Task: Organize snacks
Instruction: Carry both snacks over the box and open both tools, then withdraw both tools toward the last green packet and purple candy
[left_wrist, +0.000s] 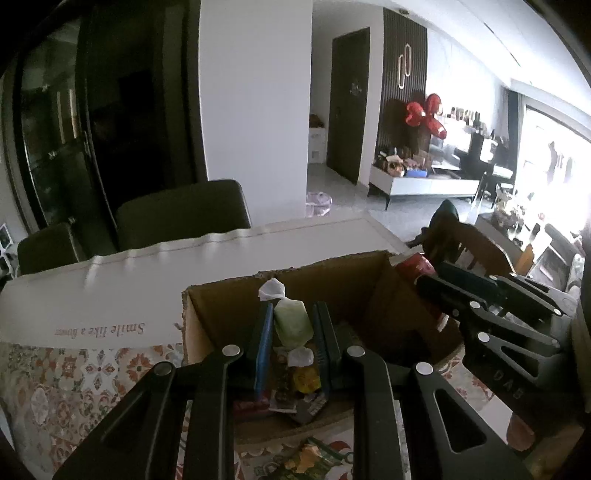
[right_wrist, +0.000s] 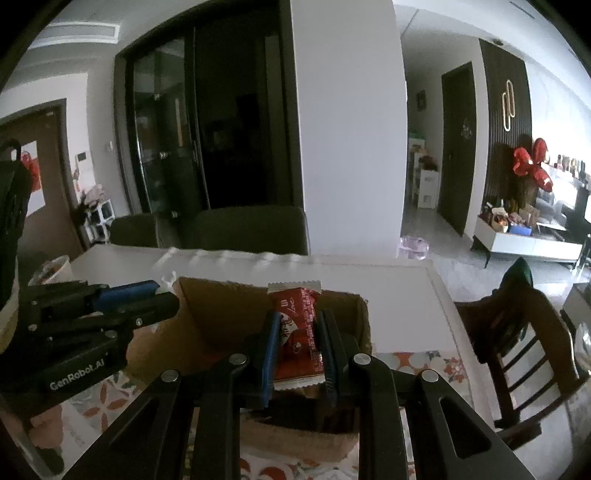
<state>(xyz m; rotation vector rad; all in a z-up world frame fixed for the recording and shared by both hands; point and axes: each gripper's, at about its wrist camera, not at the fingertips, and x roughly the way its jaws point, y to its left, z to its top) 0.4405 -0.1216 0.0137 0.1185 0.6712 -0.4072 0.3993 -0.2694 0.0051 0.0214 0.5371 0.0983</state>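
Observation:
An open cardboard box (left_wrist: 221, 299) stands on the patterned tablecloth; it also shows in the right wrist view (right_wrist: 218, 306). My left gripper (left_wrist: 293, 325) is shut on a pale green wrapped snack (left_wrist: 291, 321) and holds it over the box. Several snack packets (left_wrist: 295, 391) lie on the box floor below it. My right gripper (right_wrist: 297, 332) is shut on a red snack packet (right_wrist: 297, 332) above the box's right side. The right gripper also shows in the left wrist view (left_wrist: 436, 284), and the left gripper in the right wrist view (right_wrist: 162, 291).
A green and yellow packet (left_wrist: 306, 456) lies on the tablecloth in front of the box. A white table (left_wrist: 110, 295) extends behind the box. Dark chairs (left_wrist: 184, 214) stand at its far side. A wooden chair (right_wrist: 524, 343) stands to the right.

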